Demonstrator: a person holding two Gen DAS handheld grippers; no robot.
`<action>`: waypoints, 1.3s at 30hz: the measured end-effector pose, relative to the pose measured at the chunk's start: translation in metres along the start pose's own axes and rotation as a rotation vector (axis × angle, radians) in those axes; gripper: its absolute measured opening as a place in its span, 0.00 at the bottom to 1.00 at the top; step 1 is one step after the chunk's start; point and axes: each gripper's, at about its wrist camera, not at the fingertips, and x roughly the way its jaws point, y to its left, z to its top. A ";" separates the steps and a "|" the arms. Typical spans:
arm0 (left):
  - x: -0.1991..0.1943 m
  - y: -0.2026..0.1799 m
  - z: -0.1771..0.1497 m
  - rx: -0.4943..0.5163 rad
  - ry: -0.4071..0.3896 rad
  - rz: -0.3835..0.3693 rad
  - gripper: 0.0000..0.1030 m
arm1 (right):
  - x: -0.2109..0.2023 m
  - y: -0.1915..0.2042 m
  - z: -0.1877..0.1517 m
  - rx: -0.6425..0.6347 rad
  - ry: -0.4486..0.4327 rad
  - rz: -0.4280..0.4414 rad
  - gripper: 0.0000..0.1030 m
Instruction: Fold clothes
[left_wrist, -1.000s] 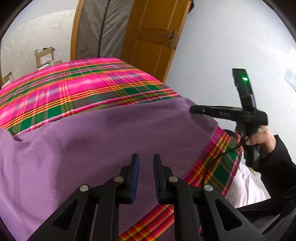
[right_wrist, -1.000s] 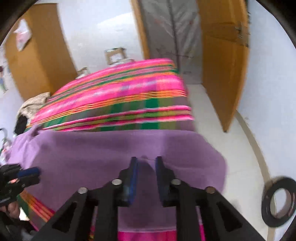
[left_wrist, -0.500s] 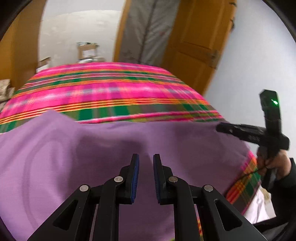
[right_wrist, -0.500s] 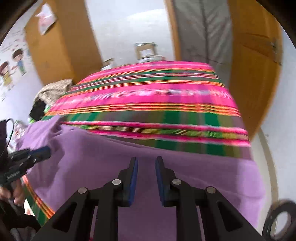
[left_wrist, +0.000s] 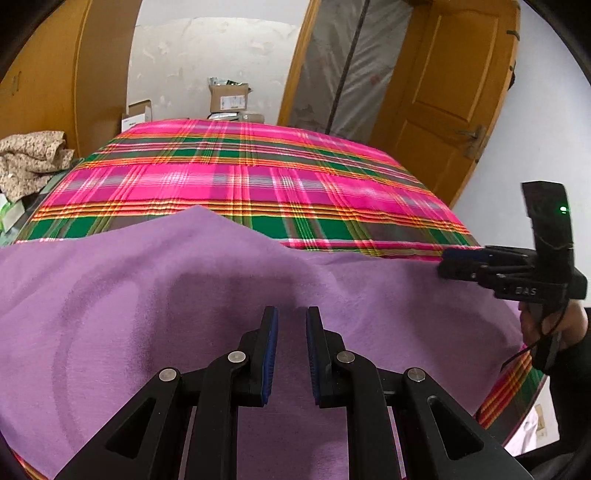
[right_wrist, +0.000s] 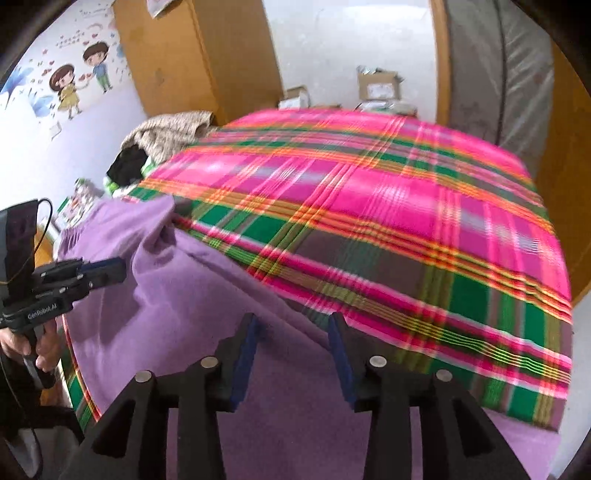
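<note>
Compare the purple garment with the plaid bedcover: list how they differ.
The purple garment is one plain colour; the plaid bedcover is checked in pink, green and orange. The garment lies rumpled, with a raised fold along its far edge, while the bedcover lies stretched smooth. The garment covers only the near end; the bedcover spans the whole bed and lies beneath it. Both are spread-out cloth.

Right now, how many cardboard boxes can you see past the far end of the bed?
2. A taller open cardboard box sits against the white wall behind the bed's far edge; a lower box stands to its left, near the wooden wardrobe. The bed may hide others.
</note>
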 end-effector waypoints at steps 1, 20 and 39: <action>0.002 0.001 0.000 -0.002 0.006 0.002 0.15 | 0.002 -0.003 -0.001 0.012 0.003 -0.012 0.02; -0.010 0.033 -0.007 -0.046 0.002 0.018 0.15 | 0.039 0.081 0.045 -0.158 0.023 0.157 0.27; -0.009 0.051 -0.016 -0.062 0.023 -0.019 0.19 | 0.089 0.100 0.052 -0.234 0.153 0.163 0.07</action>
